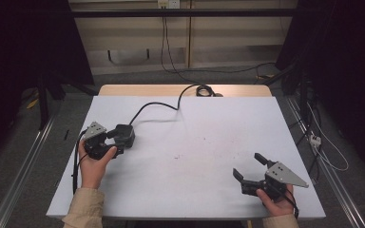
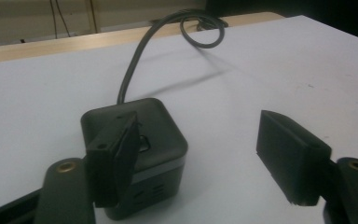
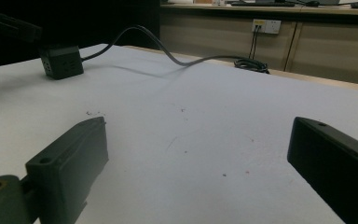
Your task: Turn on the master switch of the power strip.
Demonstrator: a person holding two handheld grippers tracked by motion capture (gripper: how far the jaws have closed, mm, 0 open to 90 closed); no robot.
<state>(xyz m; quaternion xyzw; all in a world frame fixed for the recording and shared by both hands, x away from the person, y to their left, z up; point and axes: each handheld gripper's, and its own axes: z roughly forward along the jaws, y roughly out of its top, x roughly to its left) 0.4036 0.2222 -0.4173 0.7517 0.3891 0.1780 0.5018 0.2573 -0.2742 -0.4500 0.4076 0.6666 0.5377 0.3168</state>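
White sheet covers the desk (image 1: 190,156), wood edge showing at the far side, dark curtains left and right, beige wall panels and a wall socket (image 3: 266,25) behind.

Black cube-shaped power block (image 1: 123,135) sits on the desk at the left, toward the middle of its depth. Its black cord (image 1: 159,107) runs from the block's far side, curves across the sheet and ends in a coil (image 1: 204,90) at the far desk edge. In the left gripper view the block (image 2: 161,140) stands flat on the sheet with slots on its near face; the cord (image 2: 135,70) rises off its back.

Left tool (image 1: 108,142), held in the left hand (image 1: 92,166), is right at the block. Its jaws are spread: one jaw lies against the block's near-left side, the other stands well clear on the right with bare sheet between it and the block. No pinch on the block.

Right tool (image 1: 249,166), held in the right hand (image 1: 278,202), rests low at the near right of the desk, well apart from the block. Jaws spread wide, nothing between them but the sheet with a few small specks. From the right gripper view the block (image 3: 61,61) sits far off at the upper left, cord (image 3: 168,51) trailing toward the wall.
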